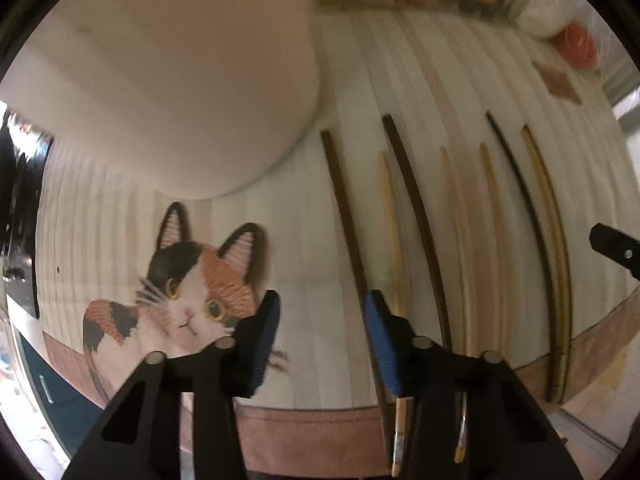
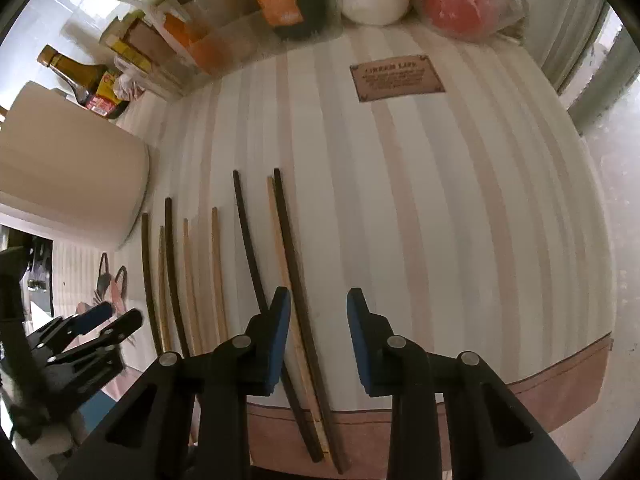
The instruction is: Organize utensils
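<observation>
A white cylinder (image 1: 176,80) is standing at the far left on the striped mat (image 2: 440,208), behind an embroidered cat (image 1: 188,292). The left gripper (image 1: 320,340) is pointing down over bare mat just right of the cat; its jaws are standing partly open with nothing between them, and its right pad is lying over the leftmost dark chopstick (image 1: 344,216). The chopsticks (image 2: 200,280) are lying side by side in a row, dark and pale ones mixed, running from mid-mat down across the mat's brown border (image 2: 560,384). The right gripper (image 2: 318,340) is hovering at the right end of that row, jaws partly open; a pale stick (image 2: 286,272) and a dark stick (image 2: 298,280) are passing between its pads, not pinched. A printed label (image 2: 396,78) is lying beyond, with bottles and boxes (image 2: 168,52) crowding the far edge.
</observation>
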Motion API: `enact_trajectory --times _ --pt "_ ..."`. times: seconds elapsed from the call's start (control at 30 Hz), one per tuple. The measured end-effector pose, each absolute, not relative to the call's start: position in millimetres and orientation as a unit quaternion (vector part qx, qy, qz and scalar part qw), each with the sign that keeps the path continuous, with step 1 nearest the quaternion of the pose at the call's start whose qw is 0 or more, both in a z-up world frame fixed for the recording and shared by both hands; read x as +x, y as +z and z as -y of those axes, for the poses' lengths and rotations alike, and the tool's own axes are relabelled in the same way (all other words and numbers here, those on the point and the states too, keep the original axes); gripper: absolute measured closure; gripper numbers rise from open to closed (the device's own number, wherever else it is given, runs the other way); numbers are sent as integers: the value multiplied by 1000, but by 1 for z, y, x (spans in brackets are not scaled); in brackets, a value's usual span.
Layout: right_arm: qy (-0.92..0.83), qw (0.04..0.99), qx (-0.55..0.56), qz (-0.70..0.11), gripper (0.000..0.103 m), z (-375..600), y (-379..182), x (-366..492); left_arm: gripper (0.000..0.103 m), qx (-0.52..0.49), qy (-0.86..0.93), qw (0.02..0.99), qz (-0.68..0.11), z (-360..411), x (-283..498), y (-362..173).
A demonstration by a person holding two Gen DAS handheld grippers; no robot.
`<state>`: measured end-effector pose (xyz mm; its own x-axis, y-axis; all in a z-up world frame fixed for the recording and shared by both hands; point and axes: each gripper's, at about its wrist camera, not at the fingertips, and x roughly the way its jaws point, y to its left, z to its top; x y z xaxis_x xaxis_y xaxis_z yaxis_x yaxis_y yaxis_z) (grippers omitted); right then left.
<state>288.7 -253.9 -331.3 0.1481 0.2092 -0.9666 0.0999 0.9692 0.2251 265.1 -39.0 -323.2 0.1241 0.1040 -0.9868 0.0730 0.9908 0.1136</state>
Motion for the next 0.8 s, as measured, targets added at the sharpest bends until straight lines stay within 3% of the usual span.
enact_trajectory --times 0.1,0.3,0.5,0.53,0.8 --pt "42 743 114 -659 74 248 -338 292 75 85 12 749 -657 50 265 -326" --pt "56 729 86 -676 89 230 -356 295 97 87 2 749 -656 61 263 -328" --pt "45 731 81 -676 93 230 -353 292 98 77 6 746 -662 52 254 -326" --pt "43 730 90 -676 103 235 -352 291 98 72 7 745 -664 48 251 -326" --pt "37 713 155 -683 103 269 -355 279 99 46 20 740 -671 2 220 -321"
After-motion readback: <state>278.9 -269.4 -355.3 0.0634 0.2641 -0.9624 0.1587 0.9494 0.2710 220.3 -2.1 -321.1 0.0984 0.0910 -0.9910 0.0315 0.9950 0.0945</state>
